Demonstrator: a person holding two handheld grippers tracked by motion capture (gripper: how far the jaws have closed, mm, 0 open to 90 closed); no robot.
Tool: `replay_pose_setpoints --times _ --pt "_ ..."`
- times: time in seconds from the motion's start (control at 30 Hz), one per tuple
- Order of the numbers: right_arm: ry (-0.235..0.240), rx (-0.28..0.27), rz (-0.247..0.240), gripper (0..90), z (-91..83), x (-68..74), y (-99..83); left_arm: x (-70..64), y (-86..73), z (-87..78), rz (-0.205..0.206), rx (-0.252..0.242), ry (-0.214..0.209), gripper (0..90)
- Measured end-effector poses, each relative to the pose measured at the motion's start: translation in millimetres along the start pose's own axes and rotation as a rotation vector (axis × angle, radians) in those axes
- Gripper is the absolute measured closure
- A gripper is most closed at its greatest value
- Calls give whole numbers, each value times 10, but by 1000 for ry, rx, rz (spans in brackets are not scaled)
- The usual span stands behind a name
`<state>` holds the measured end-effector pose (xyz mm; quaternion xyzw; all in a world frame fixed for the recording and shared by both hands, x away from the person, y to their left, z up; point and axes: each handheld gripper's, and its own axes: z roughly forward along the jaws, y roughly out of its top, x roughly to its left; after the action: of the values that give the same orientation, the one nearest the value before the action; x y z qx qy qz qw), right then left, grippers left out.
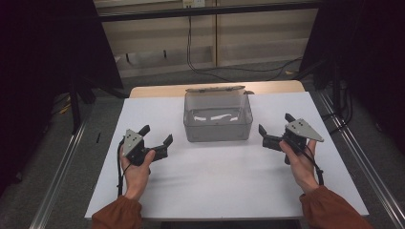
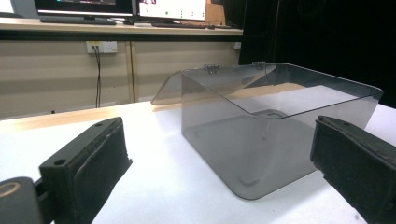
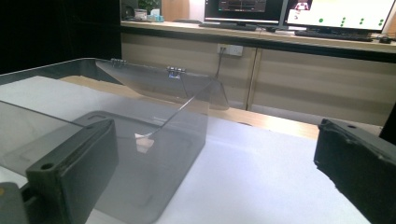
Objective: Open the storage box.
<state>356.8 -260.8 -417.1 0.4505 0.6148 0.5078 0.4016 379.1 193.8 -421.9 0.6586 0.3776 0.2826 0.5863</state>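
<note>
A clear grey plastic box [image 1: 217, 118] stands in the middle of the white table [image 1: 219, 186], its hinged lid [image 1: 215, 88] laid back behind it. My left gripper [image 1: 156, 135] rests on the table left of the box, jaws wide apart and holding nothing. My right gripper [image 1: 276, 123] sits to the right of the box, also open and holding nothing. In the left gripper view the box [image 2: 275, 126] rises between the jaws, a little way off. In the right gripper view the box [image 3: 116, 126] stands at the left, partly behind the left jaw.
The table's far edge shows a wooden strip [image 1: 157, 89]. Cables [image 1: 210, 67] trail on the floor behind the table. Metal rails [image 1: 62, 162] run along both sides. A desk with monitors [image 3: 299, 11] stands beyond a beige wall panel.
</note>
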Motion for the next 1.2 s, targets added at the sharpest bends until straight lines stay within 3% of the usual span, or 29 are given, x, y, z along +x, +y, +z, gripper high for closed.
replay_pose_setpoints --times 0.2,0.3,0.6,0.97,1.1,1.2 --pt "-11 -13 -4 0 -121 -1 -15 -5 -30 -96 -11 -4 45 35" --pt "-13 -26 -3 0 -178 -8 -30 -3 -37 -150 -24 -7 41 33" --pt "-29 -25 -10 0 -343 -32 -103 -31 -88 -300 -2 -8 47 33" --pt "-44 -27 -2 0 -545 -68 -169 -60 -130 -447 14 7 19 33" --pt "-44 -27 12 0 -625 -81 -196 -56 -142 -507 43 13 36 33" --pt "-52 -25 12 0 -687 -89 -225 -44 -153 -550 27 15 43 33"
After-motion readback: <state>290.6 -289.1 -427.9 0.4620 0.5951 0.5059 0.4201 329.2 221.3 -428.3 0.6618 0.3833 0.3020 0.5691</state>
